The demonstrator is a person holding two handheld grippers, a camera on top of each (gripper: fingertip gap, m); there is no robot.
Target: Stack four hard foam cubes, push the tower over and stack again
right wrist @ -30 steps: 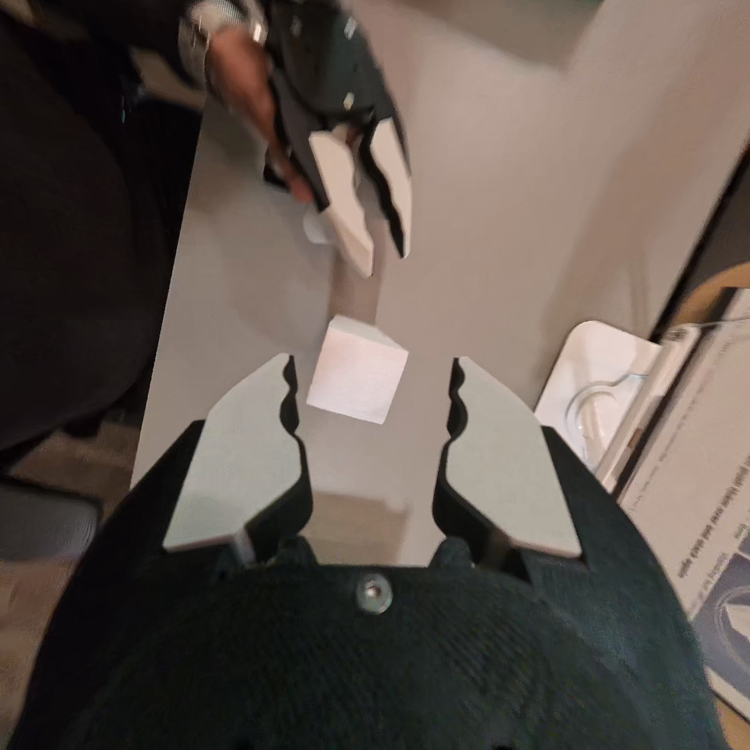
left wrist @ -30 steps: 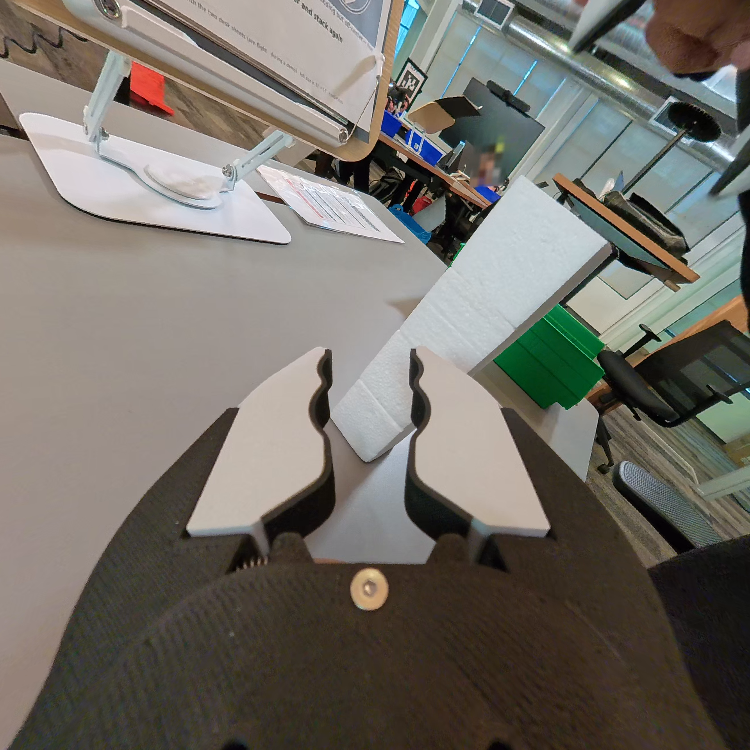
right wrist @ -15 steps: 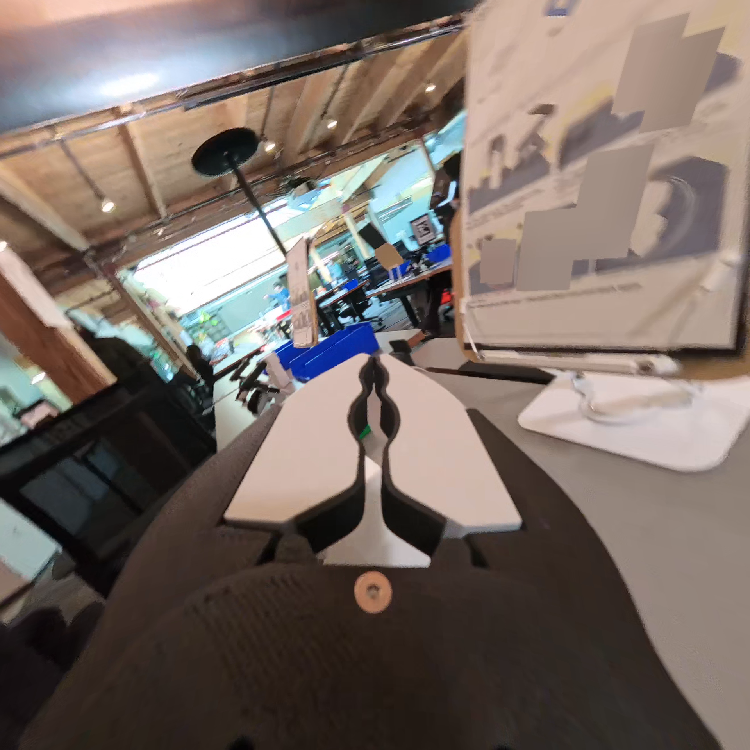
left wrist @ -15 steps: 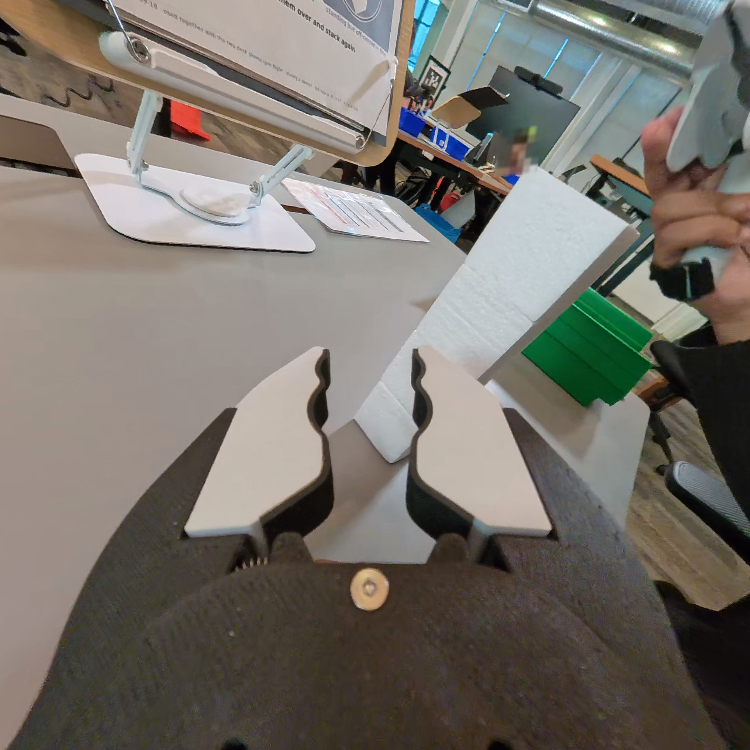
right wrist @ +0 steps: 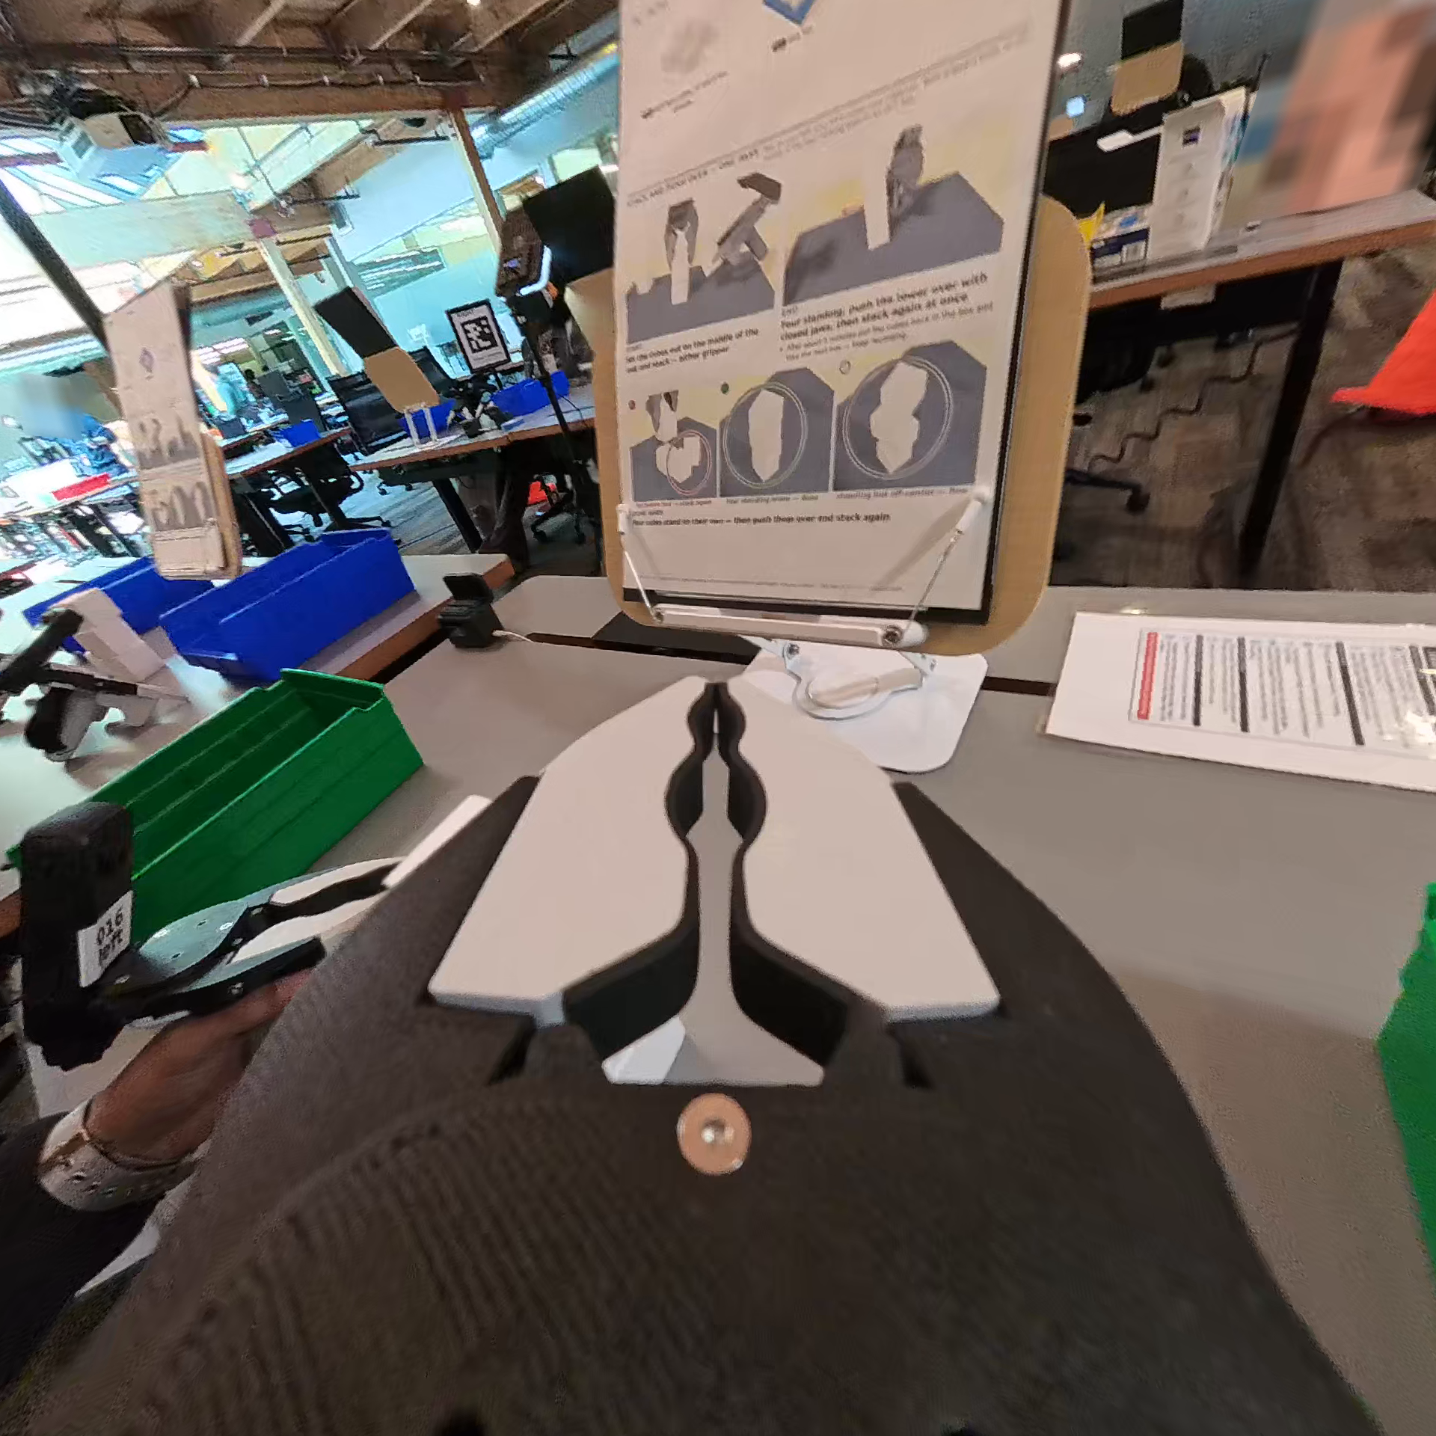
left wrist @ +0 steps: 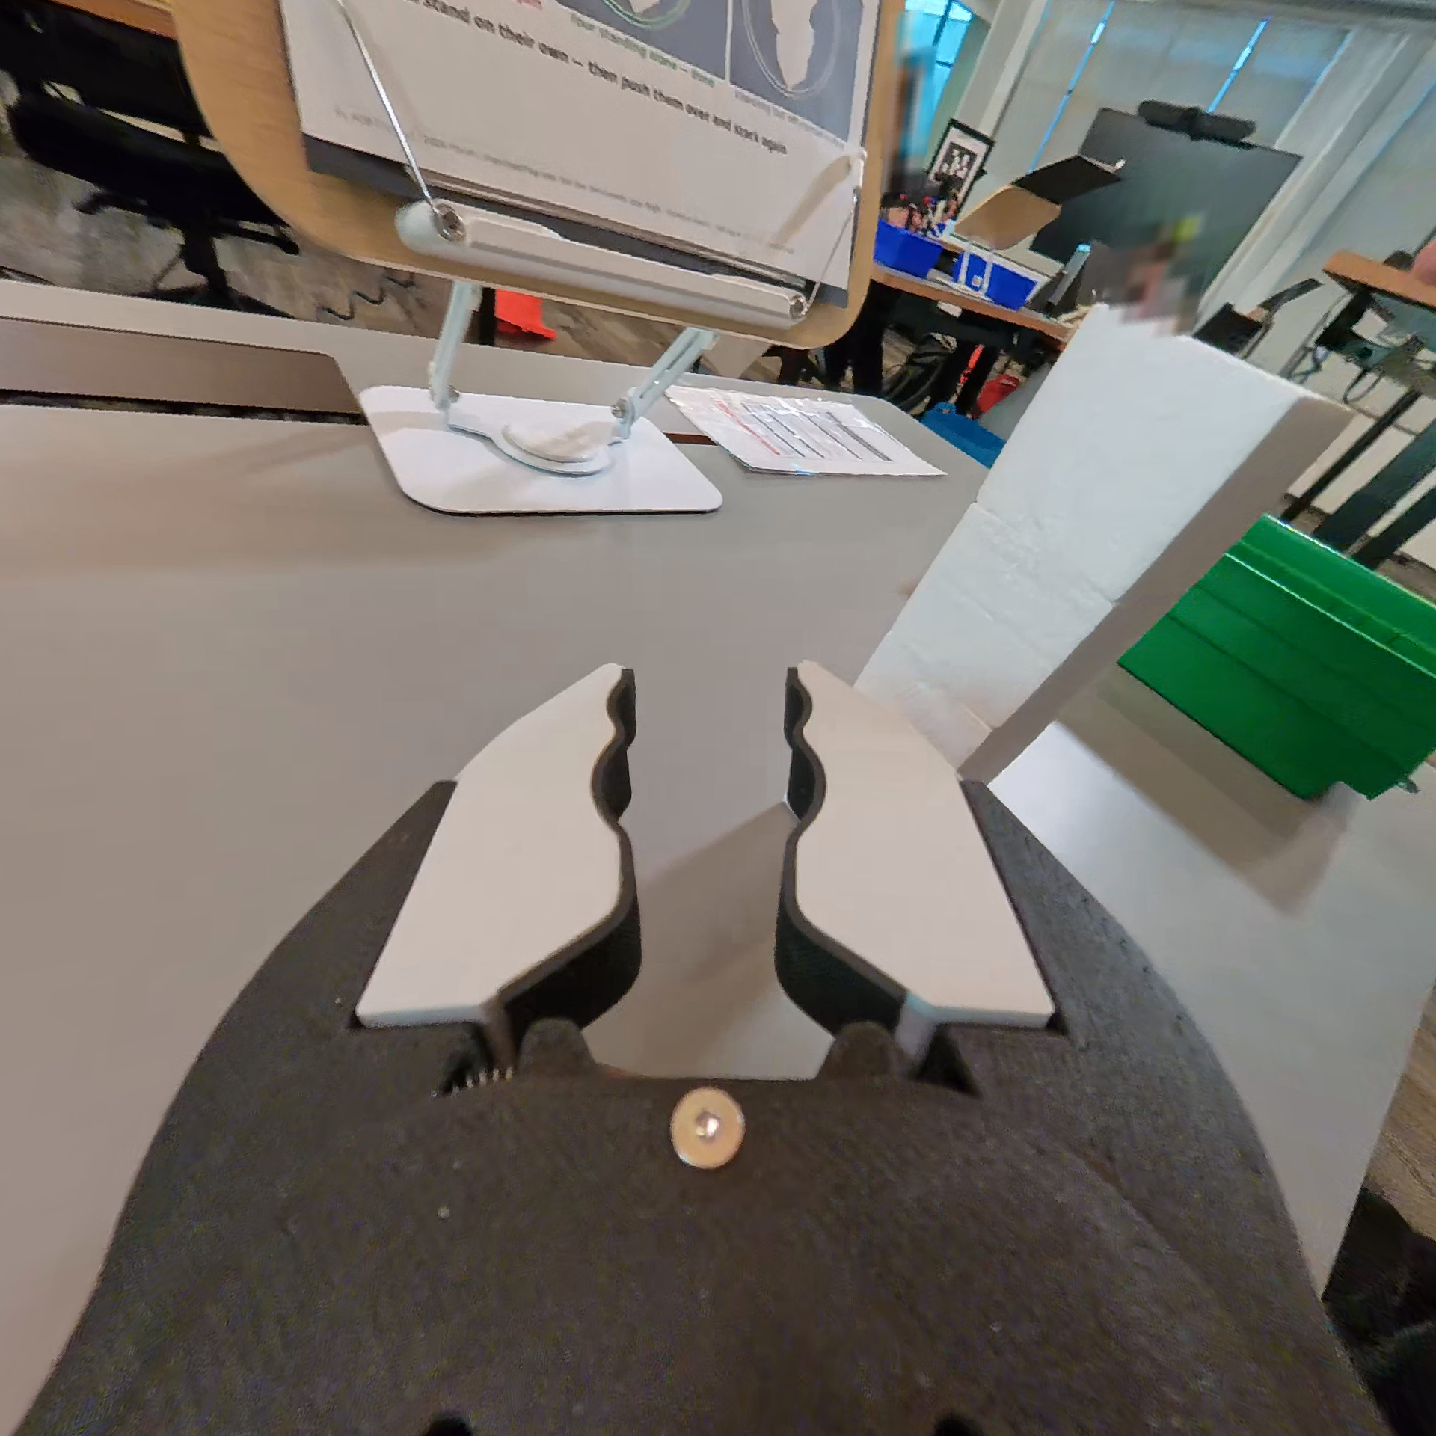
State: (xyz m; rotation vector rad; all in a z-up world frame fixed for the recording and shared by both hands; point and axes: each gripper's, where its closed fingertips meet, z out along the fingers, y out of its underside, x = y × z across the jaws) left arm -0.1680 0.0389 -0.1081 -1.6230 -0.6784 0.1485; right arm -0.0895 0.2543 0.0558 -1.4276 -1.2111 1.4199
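Note:
A tower of white foam cubes [left wrist: 1088, 544] stands on the grey table [left wrist: 311, 660], just right of my left gripper [left wrist: 707, 684]. The left gripper is open by a narrow gap and holds nothing; its right finger [left wrist: 878, 816] hides the tower's foot. My right gripper [right wrist: 715, 691] is shut and empty, held over the table and facing the document stand. A bit of white foam [right wrist: 645, 1053] shows under its fingers. The left gripper also shows in the right wrist view [right wrist: 334, 894], low at the left, held by a hand.
A document stand [left wrist: 559, 155] with an instruction sheet rises at the table's back on a white base [left wrist: 544, 458]. A laminated sheet [left wrist: 800, 443] lies beside it. A green bin [left wrist: 1305, 660] sits behind the tower. Another green thing [right wrist: 1414, 1049] is at the right edge. My right fingertips sit around 30 cm from my left ones.
The left gripper has swung left, so the tower now stands right of its fingers instead of between them. The right gripper has shut and turned from looking down on the tower to looking forward.

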